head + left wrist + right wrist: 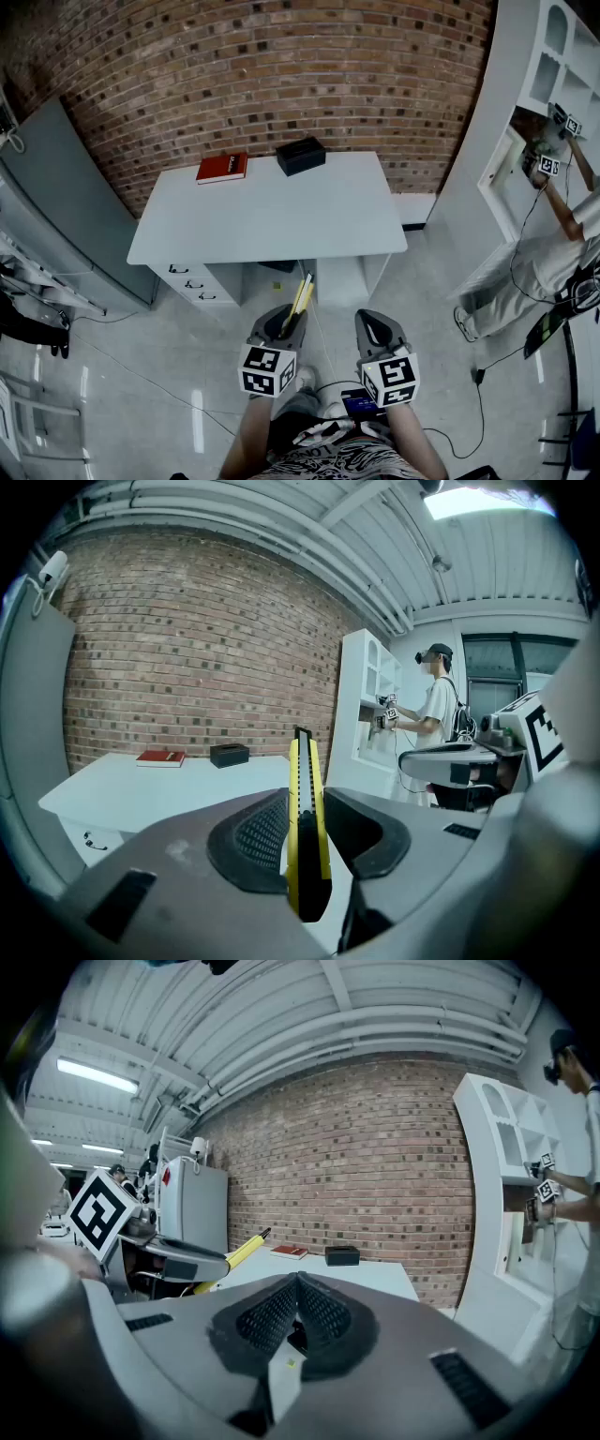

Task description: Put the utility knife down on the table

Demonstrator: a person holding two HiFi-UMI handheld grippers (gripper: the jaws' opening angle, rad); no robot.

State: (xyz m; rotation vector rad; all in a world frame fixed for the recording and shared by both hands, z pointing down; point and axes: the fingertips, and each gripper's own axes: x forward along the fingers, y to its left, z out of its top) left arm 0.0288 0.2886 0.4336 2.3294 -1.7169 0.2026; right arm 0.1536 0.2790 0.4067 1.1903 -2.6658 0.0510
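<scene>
A yellow and black utility knife (306, 817) stands upright between the jaws of my left gripper (305, 841), which is shut on it. In the head view the knife (301, 295) sticks out forward from the left gripper (283, 324), above the floor and short of the white table (272, 220). My right gripper (377, 330) hangs beside it, also short of the table. Seen in its own view, the right gripper (297, 1314) is shut with its pads pressed together and nothing between them. The knife (234, 1252) shows at that view's left.
On the table's far edge lie a red book (222, 168) and a black box (300, 155). Drawers (194, 282) sit under the table's left side. A white shelf unit (544, 103) stands at the right, where a person (553, 253) works. A grey cabinet (66, 206) stands at left.
</scene>
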